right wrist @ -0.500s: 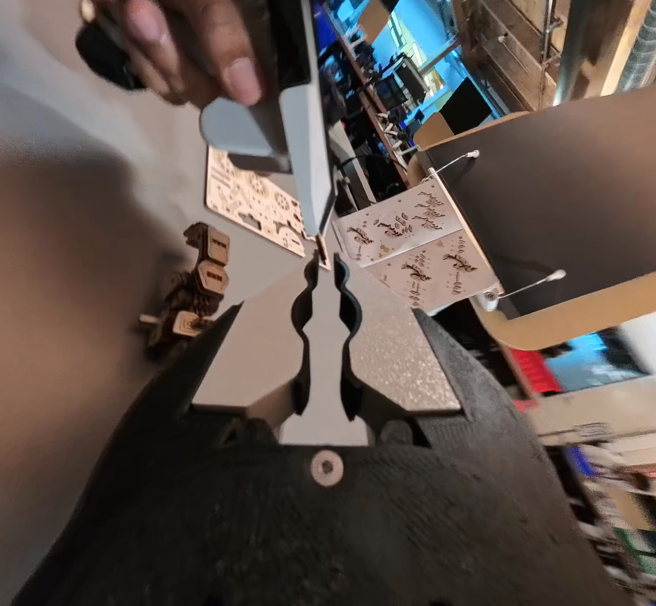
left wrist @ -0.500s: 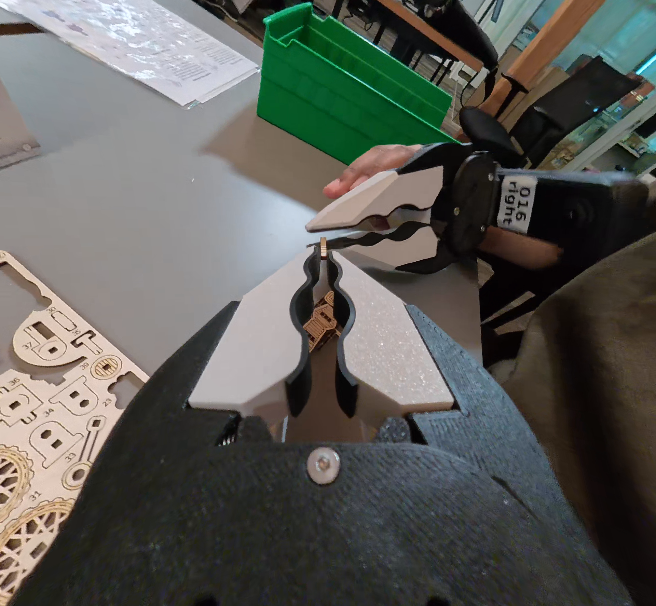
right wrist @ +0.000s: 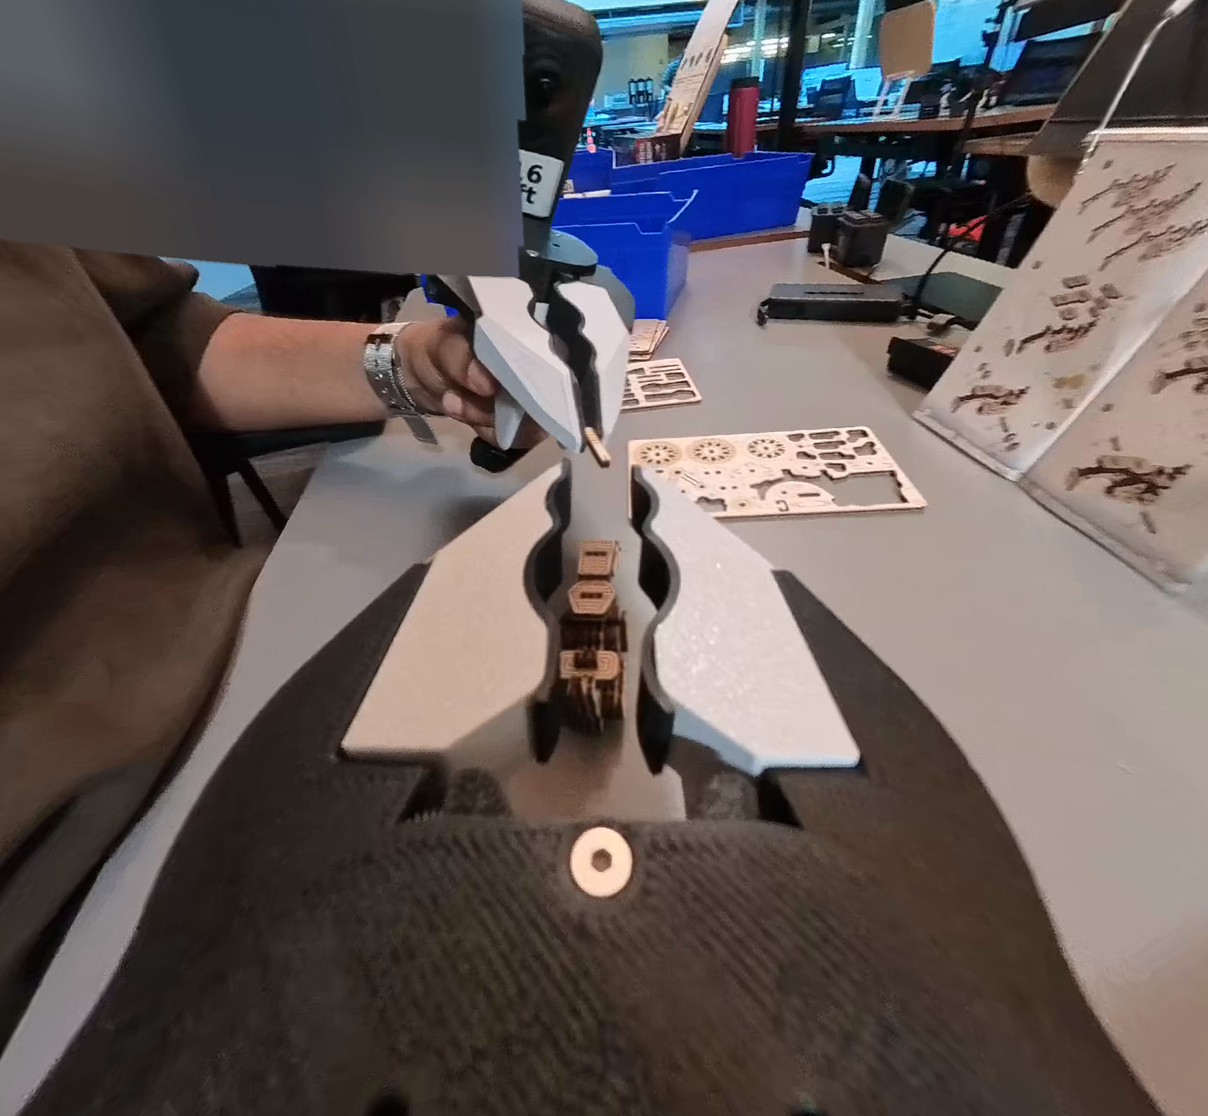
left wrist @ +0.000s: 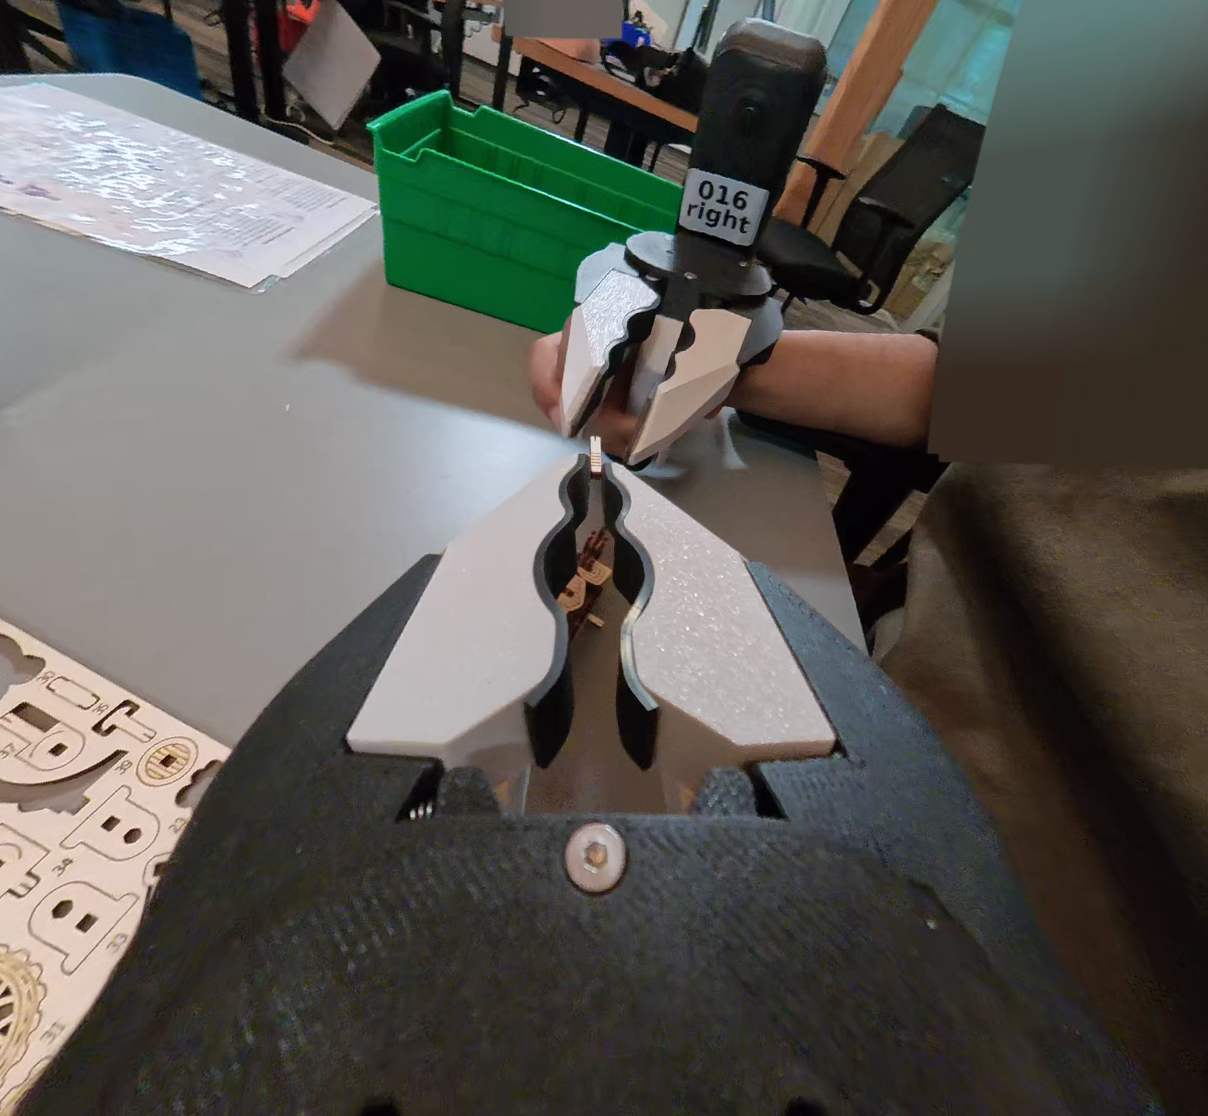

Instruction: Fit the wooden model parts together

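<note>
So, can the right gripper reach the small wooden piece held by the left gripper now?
Probably yes. The right gripper is open, the small wooden piece pokes out of the left gripper just ahead, and nothing lies between them.

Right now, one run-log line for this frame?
left tongs: shut on small wooden peg | right tongs: open, empty | partly built wooden model: on table, untouched | fit: not yet done

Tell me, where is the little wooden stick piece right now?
The little wooden piece is pinched at the tips of the left gripper, held in the air just above the half-built wooden model on the table.
</note>
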The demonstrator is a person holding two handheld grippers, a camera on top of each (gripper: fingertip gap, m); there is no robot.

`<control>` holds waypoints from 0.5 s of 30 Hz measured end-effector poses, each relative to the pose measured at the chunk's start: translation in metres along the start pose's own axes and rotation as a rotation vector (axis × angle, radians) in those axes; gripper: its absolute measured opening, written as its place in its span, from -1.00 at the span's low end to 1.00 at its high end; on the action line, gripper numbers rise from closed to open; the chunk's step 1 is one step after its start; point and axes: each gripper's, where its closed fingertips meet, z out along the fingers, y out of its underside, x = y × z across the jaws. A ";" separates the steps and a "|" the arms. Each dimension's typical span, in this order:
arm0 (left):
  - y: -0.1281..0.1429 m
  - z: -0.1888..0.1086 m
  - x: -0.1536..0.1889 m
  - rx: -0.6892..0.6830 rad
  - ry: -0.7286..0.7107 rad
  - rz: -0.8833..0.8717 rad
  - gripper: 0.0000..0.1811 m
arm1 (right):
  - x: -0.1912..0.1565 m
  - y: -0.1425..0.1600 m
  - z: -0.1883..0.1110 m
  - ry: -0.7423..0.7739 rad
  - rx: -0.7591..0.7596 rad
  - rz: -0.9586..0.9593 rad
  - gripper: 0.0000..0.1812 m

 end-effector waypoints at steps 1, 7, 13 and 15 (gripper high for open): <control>0.000 0.000 0.002 0.004 0.011 -0.002 -1.00 | -0.002 0.001 0.001 -0.008 -0.005 0.003 -0.84; 0.002 0.001 0.009 -0.004 0.053 0.005 -1.00 | -0.007 0.002 0.002 -0.042 -0.007 0.022 -0.91; 0.003 0.002 0.013 -0.009 0.085 -0.007 -1.00 | -0.013 0.002 0.002 -0.084 -0.002 0.042 -0.98; 0.003 0.002 0.014 -0.013 0.094 -0.008 -0.99 | -0.015 0.002 0.001 -0.104 0.002 0.064 -0.98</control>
